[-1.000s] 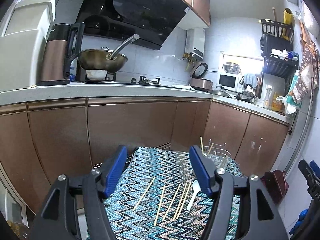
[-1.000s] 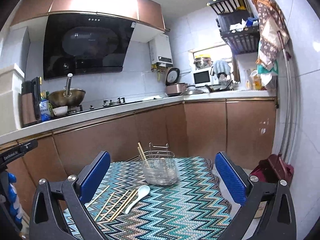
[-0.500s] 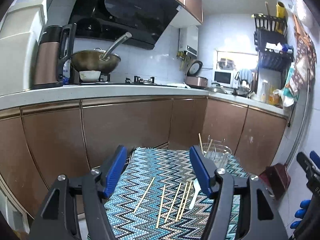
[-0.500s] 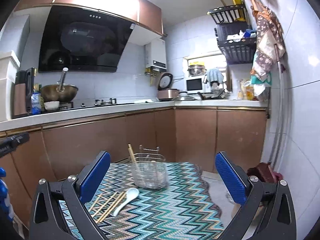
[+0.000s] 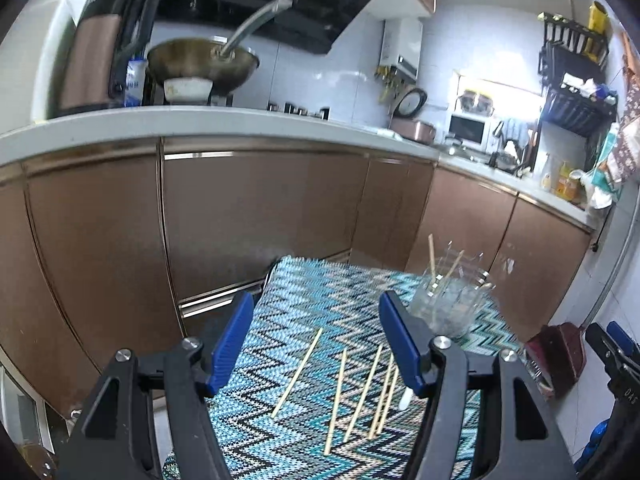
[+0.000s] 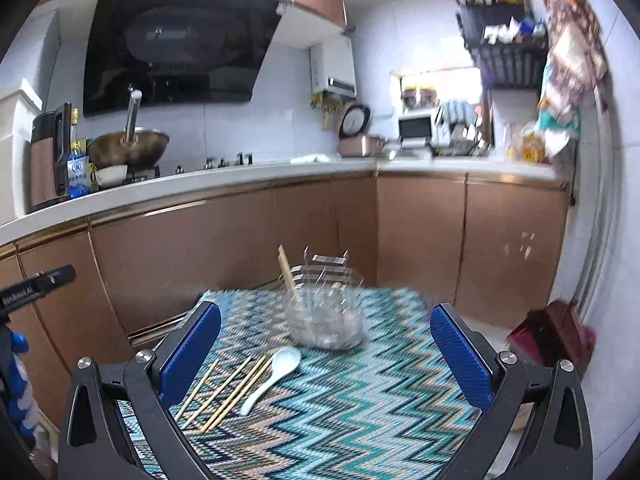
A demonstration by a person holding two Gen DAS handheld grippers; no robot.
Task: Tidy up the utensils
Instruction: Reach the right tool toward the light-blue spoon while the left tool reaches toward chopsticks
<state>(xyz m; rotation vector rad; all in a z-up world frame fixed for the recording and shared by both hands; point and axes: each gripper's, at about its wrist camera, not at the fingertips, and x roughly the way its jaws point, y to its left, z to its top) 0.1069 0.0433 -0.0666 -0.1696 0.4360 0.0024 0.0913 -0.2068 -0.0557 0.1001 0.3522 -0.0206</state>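
Several wooden chopsticks (image 5: 362, 386) lie loose on a zigzag tablecloth (image 5: 320, 312); they also show in the right wrist view (image 6: 224, 392). A white ceramic spoon (image 6: 272, 376) lies beside them, mostly hidden in the left wrist view. A wire utensil basket (image 6: 326, 312) at the far side holds two chopsticks; it also shows in the left wrist view (image 5: 448, 300). My left gripper (image 5: 316, 340) is open and empty above the chopsticks. My right gripper (image 6: 326, 348) is open and empty, in front of the basket.
Brown cabinets (image 6: 240, 248) and a white countertop (image 5: 200, 120) run behind the table. A wok (image 5: 202, 62) and a kettle (image 5: 96, 52) stand on the counter. A dark red object (image 6: 556, 336) sits on the floor at right.
Both grippers have moved forward and lower toward the table; the chopsticks and basket look larger. Both grippers stay open. Nothing on the table has moved.
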